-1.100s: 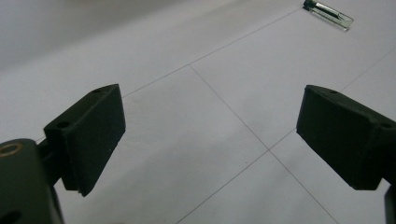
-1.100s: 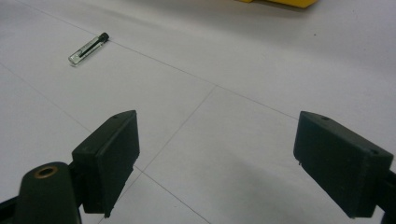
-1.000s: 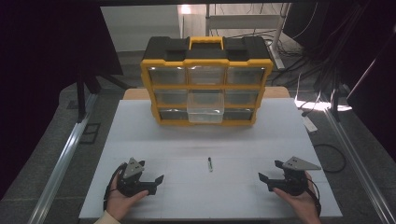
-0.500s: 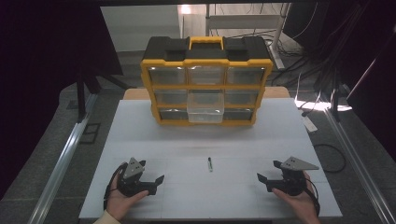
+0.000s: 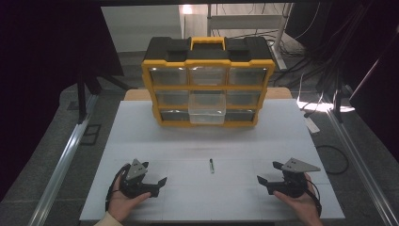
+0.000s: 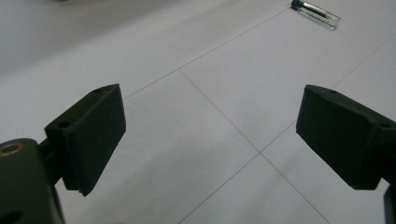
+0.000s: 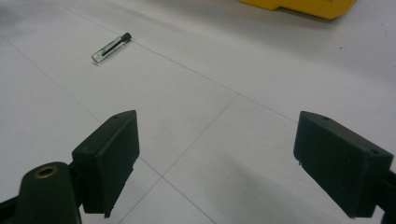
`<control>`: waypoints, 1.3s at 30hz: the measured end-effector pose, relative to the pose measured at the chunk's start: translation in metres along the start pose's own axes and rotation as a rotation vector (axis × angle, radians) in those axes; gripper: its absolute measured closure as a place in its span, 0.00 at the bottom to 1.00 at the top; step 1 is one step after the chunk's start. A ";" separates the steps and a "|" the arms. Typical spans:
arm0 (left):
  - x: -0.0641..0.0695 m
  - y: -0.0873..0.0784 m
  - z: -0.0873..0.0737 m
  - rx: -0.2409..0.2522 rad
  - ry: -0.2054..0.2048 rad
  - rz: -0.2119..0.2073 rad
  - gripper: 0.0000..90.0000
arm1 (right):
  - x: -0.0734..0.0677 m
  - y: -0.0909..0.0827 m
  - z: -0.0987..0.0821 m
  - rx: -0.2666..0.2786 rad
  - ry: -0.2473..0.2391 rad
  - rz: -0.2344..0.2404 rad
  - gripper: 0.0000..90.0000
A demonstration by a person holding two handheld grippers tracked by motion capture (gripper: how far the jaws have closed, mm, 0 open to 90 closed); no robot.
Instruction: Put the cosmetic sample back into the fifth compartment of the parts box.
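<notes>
Nearest us, our left tongs (image 5: 157, 181) and right tongs (image 5: 264, 180) rest low on the matte white tabletop (image 5: 235, 141), jaws spread wide, gripping nothing. Between them, a little farther out, lies a slim clear vial with a black cap (image 5: 211, 165). Beyond stands the yellow-and-black plastic organizer (image 5: 208, 81), its middle translucent drawer (image 5: 207, 107) pulled forward; contents unclear.
</notes>
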State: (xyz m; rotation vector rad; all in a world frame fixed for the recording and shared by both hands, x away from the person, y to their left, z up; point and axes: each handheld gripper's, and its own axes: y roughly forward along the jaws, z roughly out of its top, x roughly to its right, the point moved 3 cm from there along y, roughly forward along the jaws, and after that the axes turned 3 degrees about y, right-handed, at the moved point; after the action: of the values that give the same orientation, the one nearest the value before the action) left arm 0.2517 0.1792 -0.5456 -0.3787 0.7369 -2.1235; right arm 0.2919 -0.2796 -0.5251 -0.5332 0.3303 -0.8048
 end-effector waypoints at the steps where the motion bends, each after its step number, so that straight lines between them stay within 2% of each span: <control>1: 0.000 0.000 0.000 0.000 0.000 0.000 0.10 | 0.000 0.000 0.000 0.000 0.000 0.000 0.16; 12: 0.001 0.002 0.001 -0.007 0.001 -0.003 0.10 | -0.007 0.003 0.006 -0.012 -0.026 0.030 0.16; 18: 0.001 0.001 0.000 -0.009 0.001 -0.002 0.10 | -0.020 0.010 0.013 -0.036 -0.056 0.047 0.16; 21: 0.000 0.001 0.000 -0.008 0.001 -0.001 0.10 | -0.024 0.012 0.017 -0.051 -0.070 0.038 0.16; 30: 0.000 0.002 0.000 -0.009 -0.005 -0.002 0.10 | -0.034 0.017 0.027 -0.054 -0.082 0.039 0.16; 36: 0.001 0.001 0.000 -0.006 -0.001 -0.001 0.10 | -0.040 0.018 0.035 -0.045 -0.063 0.047 0.16; 39: 0.001 0.001 0.000 -0.008 0.000 0.000 0.10 | -0.046 0.019 0.041 -0.046 -0.074 0.041 0.17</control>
State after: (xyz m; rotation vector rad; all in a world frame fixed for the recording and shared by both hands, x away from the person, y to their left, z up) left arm 0.2516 0.1780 -0.5463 -0.3827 0.7454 -2.1217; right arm 0.2922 -0.2204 -0.4990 -0.5957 0.2908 -0.7372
